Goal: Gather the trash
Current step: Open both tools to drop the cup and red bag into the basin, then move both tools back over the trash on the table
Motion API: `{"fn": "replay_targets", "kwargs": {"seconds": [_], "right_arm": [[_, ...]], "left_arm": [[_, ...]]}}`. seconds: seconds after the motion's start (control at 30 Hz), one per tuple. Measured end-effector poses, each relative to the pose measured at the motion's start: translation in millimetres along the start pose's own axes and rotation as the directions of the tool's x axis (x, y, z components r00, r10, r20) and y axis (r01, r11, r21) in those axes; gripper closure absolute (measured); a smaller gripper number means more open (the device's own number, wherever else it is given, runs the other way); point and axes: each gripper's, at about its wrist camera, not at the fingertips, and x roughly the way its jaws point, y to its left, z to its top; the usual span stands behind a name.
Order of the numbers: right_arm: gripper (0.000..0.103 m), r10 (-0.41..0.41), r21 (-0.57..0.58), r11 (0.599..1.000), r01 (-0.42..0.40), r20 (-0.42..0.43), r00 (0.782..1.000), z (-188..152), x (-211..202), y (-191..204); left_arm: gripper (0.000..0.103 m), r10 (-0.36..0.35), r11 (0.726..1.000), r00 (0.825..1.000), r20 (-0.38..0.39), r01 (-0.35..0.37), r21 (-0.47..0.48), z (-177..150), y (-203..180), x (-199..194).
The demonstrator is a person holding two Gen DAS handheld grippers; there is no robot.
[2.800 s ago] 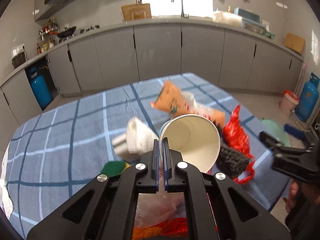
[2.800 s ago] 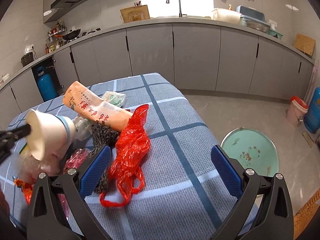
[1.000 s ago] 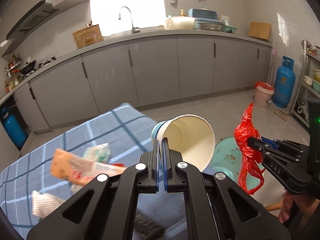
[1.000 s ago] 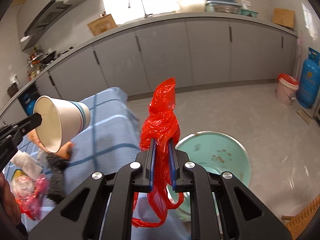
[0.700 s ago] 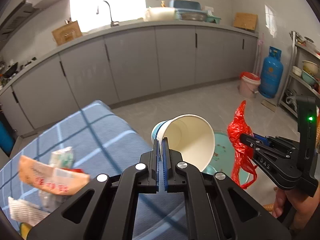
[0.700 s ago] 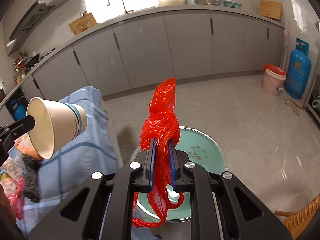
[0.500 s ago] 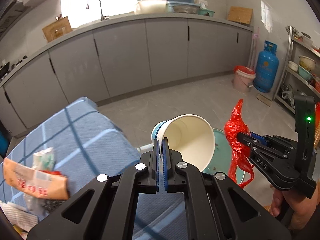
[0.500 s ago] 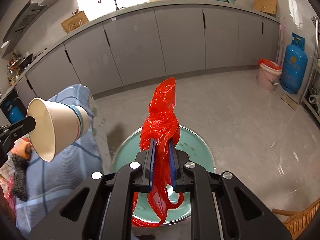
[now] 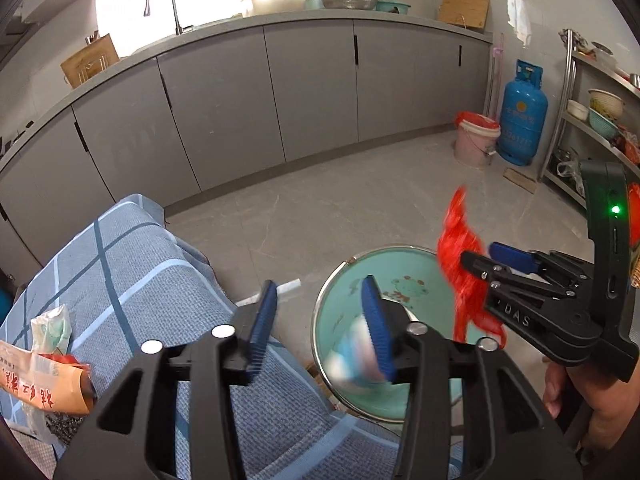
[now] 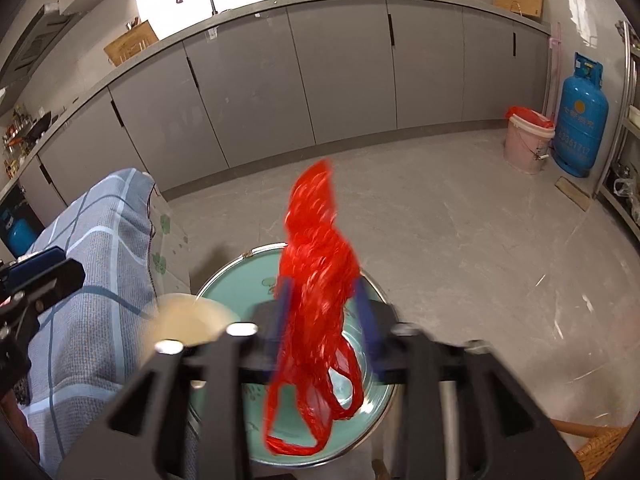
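A teal basin point(image 9: 412, 268) stands on the floor beside the table; it also shows in the right wrist view point(image 10: 228, 288). My left gripper point(image 9: 322, 316) is open above it, and the white paper cup point(image 9: 352, 356) is blurred, falling into the basin; the cup shows in the right wrist view point(image 10: 188, 318) too. My right gripper point(image 10: 322, 308) is open with blurred fingers. The red plastic bag point(image 10: 316, 260) hangs loose between them over the basin, and shows in the left wrist view point(image 9: 460, 264).
The table with a blue checked cloth point(image 9: 132, 272) holds an orange snack packet point(image 9: 36, 384) and other wrappers at the left. A pink bucket point(image 9: 476, 140) and a blue gas cylinder point(image 9: 522, 116) stand by the grey cabinets point(image 9: 312, 88). A wicker edge point(image 10: 600, 444) is at lower right.
Both grippers have opened over the basin. The cup has left the left gripper and is dropping. The red bag has come free of the right jaws.
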Motion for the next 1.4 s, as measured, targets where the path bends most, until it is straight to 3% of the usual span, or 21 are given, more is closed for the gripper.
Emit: {"fn": "replay_targets", "kwargs": {"seconds": [0.07,0.2,0.33,0.63,1.4], "right_arm": [[0.051,-0.004,0.007,1.000,0.004,0.000,1.000,-0.7,1.0,-2.7],[0.050,-0.010,0.023,1.000,0.010,0.001,1.000,-1.8,0.0,-7.6],[0.045,-0.016,0.039,0.999,0.016,0.007,1.000,-4.0,-6.7,-10.6],[0.038,0.016,0.028,0.999,-0.016,0.019,1.000,-9.9,-25.4,5.6],[0.027,0.165,-0.092,0.982,-0.164,0.006,0.986,-40.1,-76.3,124.4]], "left_arm": [[0.048,0.000,1.000,1.000,0.003,0.000,0.004,0.3,-0.4,-0.2],[0.046,0.011,1.000,1.000,0.009,-0.011,-0.006,0.8,3.8,-3.9],[0.033,0.043,0.999,0.999,0.031,-0.043,-0.005,-0.1,7.6,-13.1],[0.019,0.086,0.996,0.995,0.051,-0.085,-0.025,-8.8,21.7,-40.2],[0.018,0.234,0.964,0.970,0.066,-0.223,-0.143,-63.9,114.1,-145.8]]}}
